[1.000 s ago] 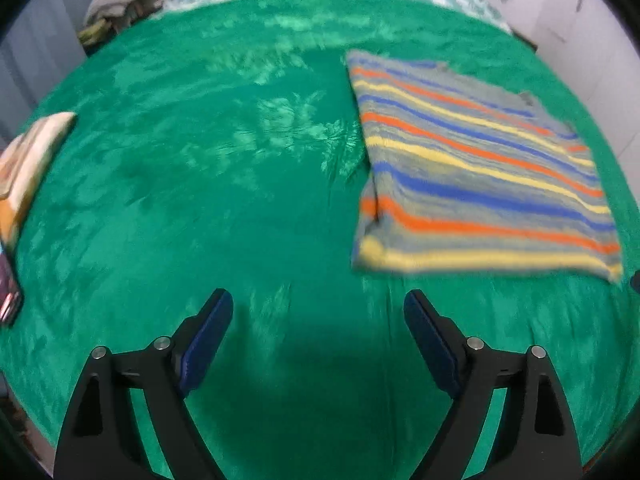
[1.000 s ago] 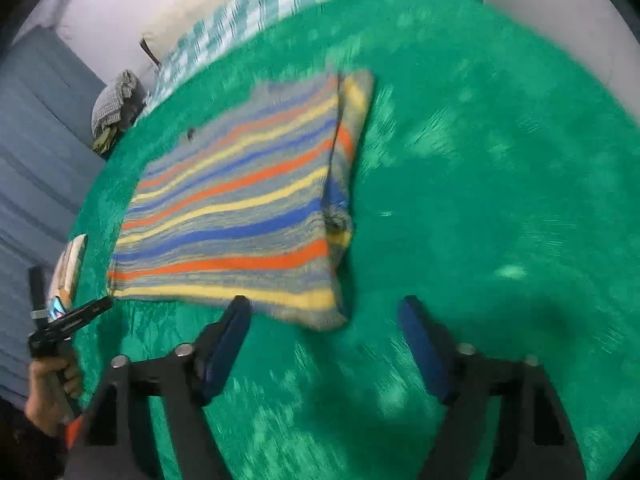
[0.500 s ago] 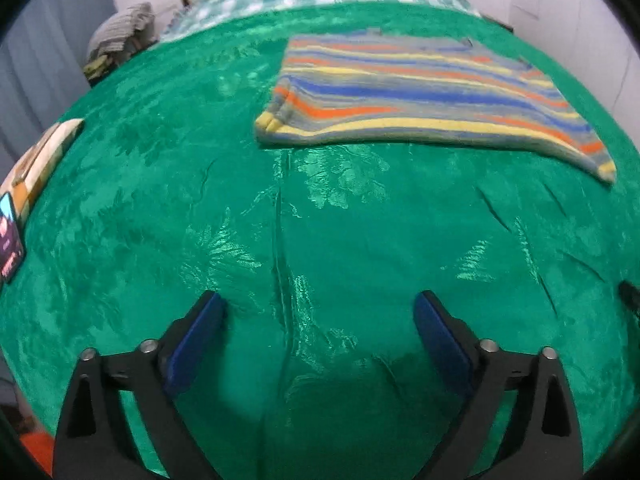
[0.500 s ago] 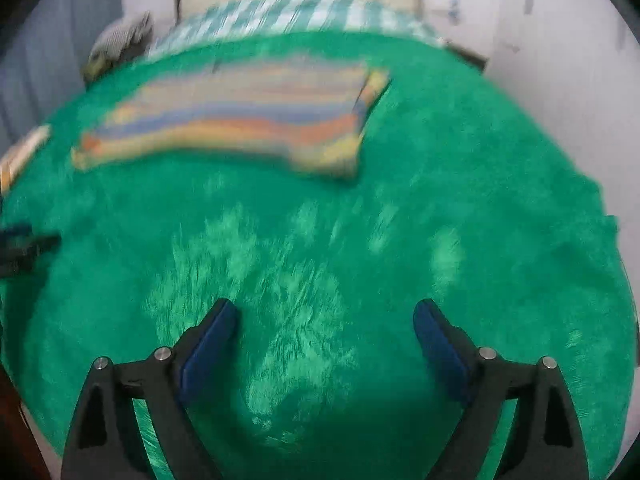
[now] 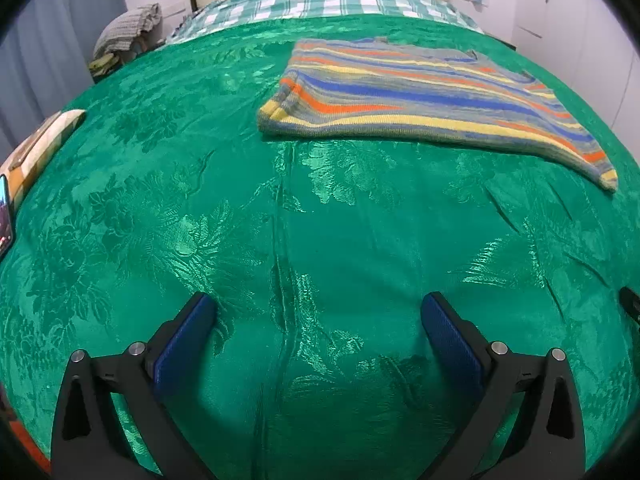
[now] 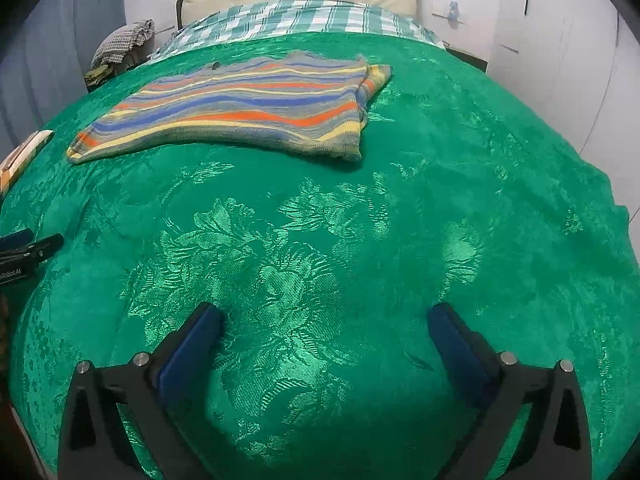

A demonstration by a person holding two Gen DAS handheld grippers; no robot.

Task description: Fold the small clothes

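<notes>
Each gripper, left gripper (image 5: pixel 319 312) and right gripper (image 6: pixel 324 318), is built from matte black angular arms with triangular cut-outs. Blue textured pads (image 5: pixel 184 344) are fitted inside the fingers. Round silver screws (image 6: pixel 141 358) are set at the joints. White lettering is printed on the left gripper's body.

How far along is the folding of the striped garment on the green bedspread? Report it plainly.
Done: the striped garment lies folded flat on the green bedspread, one edge doubled under. In hand: nothing; the left gripper and right gripper have just been opening their jaws, which are empty and apart from the garment. Left: perhaps another fold; I see no other unfolded clothes on the spread.
</notes>
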